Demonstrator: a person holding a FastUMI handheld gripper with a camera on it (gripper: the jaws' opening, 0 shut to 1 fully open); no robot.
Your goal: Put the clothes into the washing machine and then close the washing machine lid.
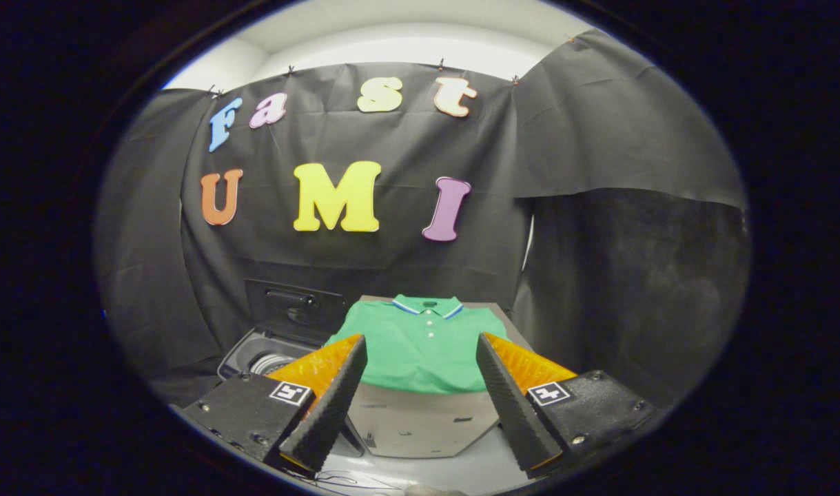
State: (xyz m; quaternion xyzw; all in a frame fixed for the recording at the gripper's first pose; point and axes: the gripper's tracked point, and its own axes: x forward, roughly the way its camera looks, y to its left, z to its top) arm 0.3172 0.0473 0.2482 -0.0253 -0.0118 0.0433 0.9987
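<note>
The gripper [420, 403] hangs above and short of the worktop [420, 424], its two black ribbed fingers [333, 406] spread wide apart with nothing between them but open air; they are released and touch nothing. Each finger is backed by an orange wedge, and each sits on a black block bearing a small square black-and-white marker. Just beyond the fingertips, and centred in the gap between them, a green polo shirt [420, 344] lies flat on the worktop, folded neatly, its collar turned away from the gripper. The collar carries a white and blue trim, and a short row of white buttons runs down the placket below it. The near hem of the shirt lies along the front edge of the worktop, whose pale front face shows below it between the fingers. Left of the shirt, and lower than the worktop's top, stands the washing machine [254, 355], a top-loading one seen partly behind the left finger. Its dark lid [294, 310] stands raised and upright at the back, against the black cloth wall, and its round drum opening [271, 363] shows pale rings inside. The machine and the shirt sit just beside each other, the shirt's left sleeve reaching close to the machine's lid.
</note>
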